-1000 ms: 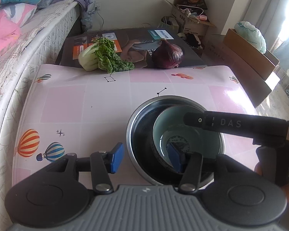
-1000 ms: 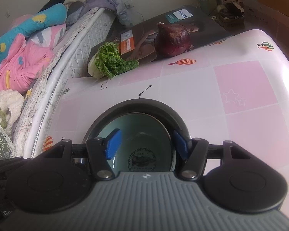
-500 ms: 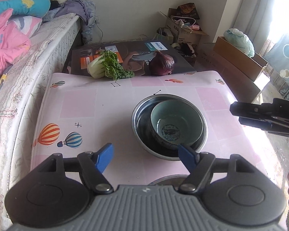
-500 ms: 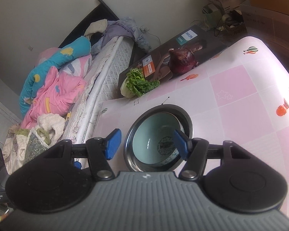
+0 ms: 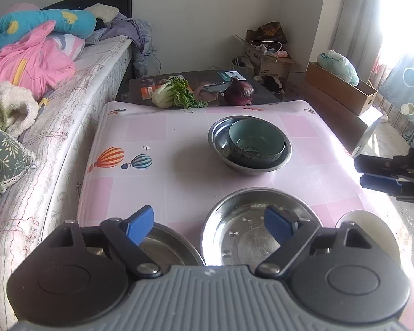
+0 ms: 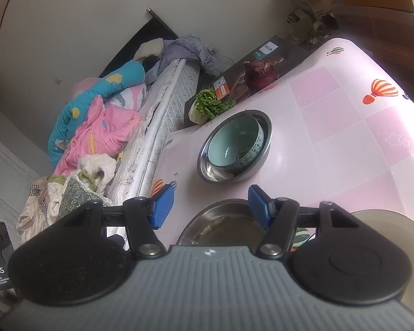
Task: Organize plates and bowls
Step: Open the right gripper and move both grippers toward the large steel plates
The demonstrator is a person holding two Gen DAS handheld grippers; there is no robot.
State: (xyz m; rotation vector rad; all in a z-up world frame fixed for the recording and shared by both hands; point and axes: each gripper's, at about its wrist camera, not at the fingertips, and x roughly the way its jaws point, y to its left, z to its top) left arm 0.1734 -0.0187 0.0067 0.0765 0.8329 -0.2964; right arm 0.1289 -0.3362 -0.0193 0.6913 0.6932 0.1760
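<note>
Now | left gripper (image 5: 209, 224) just widened, empty | right gripper (image 6: 211, 207) apart, empty | ceramic bowl (image 5: 256, 144) nested in steel bowl (image 5: 285, 153)

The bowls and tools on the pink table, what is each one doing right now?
Green bowl: upright, nested in the far steel bowl.
Far steel bowl: upright, holds the green bowl.
Near steel bowl: upright, bits inside.
Steel dish: near edge, partly hidden.
White plate: flat, partly hidden.
Left tool: just opened wide, holding nothing.
Right tool: open, holding nothing.
</note>
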